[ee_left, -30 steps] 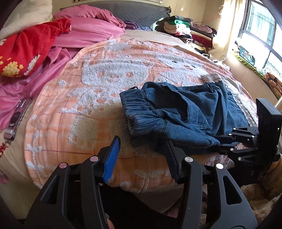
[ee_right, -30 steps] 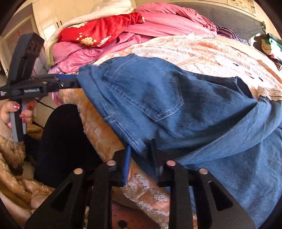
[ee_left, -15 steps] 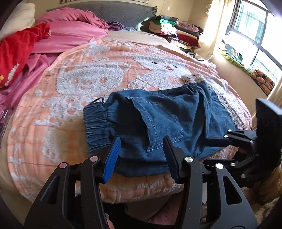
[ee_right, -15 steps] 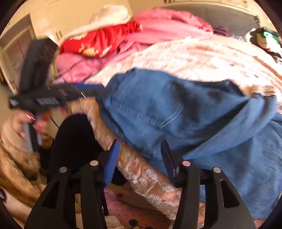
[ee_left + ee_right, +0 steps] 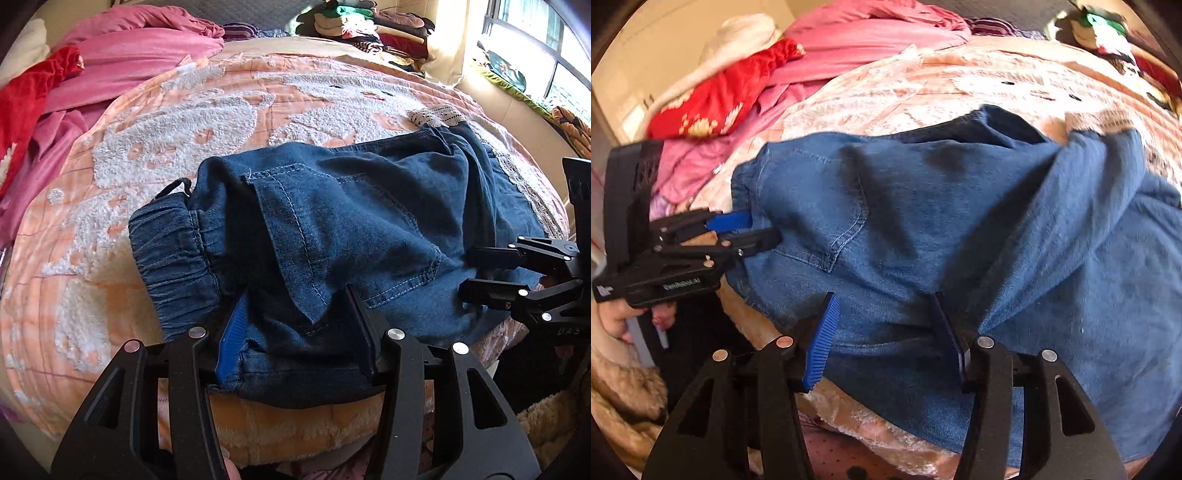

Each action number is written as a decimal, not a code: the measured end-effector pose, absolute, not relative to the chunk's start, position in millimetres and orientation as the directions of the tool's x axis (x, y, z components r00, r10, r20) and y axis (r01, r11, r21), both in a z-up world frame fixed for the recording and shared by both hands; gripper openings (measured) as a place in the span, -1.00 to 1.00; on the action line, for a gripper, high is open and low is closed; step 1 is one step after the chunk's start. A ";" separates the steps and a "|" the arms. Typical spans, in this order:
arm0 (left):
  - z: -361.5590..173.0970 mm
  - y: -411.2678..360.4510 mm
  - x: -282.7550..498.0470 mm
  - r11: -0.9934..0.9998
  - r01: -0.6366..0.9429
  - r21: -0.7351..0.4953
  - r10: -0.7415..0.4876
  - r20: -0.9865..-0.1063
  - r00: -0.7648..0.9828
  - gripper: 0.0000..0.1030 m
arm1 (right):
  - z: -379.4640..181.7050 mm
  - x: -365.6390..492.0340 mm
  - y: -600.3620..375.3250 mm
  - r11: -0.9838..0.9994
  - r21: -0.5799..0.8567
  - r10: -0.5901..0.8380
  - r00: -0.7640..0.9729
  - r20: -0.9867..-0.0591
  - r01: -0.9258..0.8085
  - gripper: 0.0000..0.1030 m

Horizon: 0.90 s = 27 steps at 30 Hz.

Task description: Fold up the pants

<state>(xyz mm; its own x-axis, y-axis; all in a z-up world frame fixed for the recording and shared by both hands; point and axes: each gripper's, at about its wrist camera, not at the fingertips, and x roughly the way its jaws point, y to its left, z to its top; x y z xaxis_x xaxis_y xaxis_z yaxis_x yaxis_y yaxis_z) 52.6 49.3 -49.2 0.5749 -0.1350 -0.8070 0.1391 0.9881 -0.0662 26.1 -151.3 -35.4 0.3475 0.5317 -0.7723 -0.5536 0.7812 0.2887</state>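
Note:
Blue denim pants [image 5: 343,229] lie bunched on the near edge of the bed, elastic waistband [image 5: 173,254] at the left; they fill the right wrist view [image 5: 960,229]. My left gripper [image 5: 295,328] is open, its jaws set wide over the near denim edge. My right gripper [image 5: 886,332] is open, jaws spread over the fabric near the bed's edge. The right gripper also shows in the left wrist view [image 5: 469,273], the left gripper in the right wrist view [image 5: 753,229], both at the pants' edge.
The bed carries a peach blanket [image 5: 184,122] with white bear patterns. Pink and red bedding [image 5: 92,62] is heaped at the far left. Folded clothes [image 5: 362,22] are stacked by the headboard. A window [image 5: 535,48] is at the right.
The right gripper has let go of the denim and opened. The pants have dropped flat on the bed. Both grippers have moved in over the near edge of the fabric.

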 end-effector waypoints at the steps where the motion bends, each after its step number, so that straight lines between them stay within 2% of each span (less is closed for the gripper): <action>1: -49.9 49.6 53.5 0.988 0.136 -0.069 -0.135 -0.804 0.579 -0.18 | -35.1 24.6 -150.7 0.782 0.281 0.528 0.352 -0.773 -0.556 -0.03; 11: -14.4 45.3 29.7 0.996 0.066 -0.064 -0.092 -0.758 0.645 -0.14 | -5.2 8.5 -191.2 0.794 0.292 0.555 0.441 -0.705 -0.533 -0.02; 13: -4.0 44.3 23.1 0.996 0.067 -0.058 -0.088 -0.749 0.656 -0.13 | 2.6 7.8 -205.0 0.817 0.275 0.532 0.480 -0.698 -0.506 0.09; 15: 8.2 40.6 16.9 0.995 0.080 -0.055 -0.095 -0.733 0.674 -0.09 | 7.3 7.1 -219.7 0.840 0.264 0.507 0.515 -0.692 -0.473 0.13; 19: 22.4 24.2 16.3 0.984 0.152 -0.097 -0.176 -0.709 0.683 -0.03 | 12.8 12.3 -245.1 0.871 0.270 0.476 0.566 -0.673 -0.411 0.13; 22: 21.8 5.7 24.6 0.969 0.209 -0.129 -0.237 -0.713 0.660 -0.01 | 18.3 22.2 -258.8 0.887 0.263 0.453 0.597 -0.663 -0.381 0.28; 27: 15.4 -31.7 41.6 0.945 0.286 -0.159 -0.308 -0.726 0.614 0.01 | 28.8 42.8 -270.0 0.906 0.205 0.407 0.628 -0.663 -0.371 0.30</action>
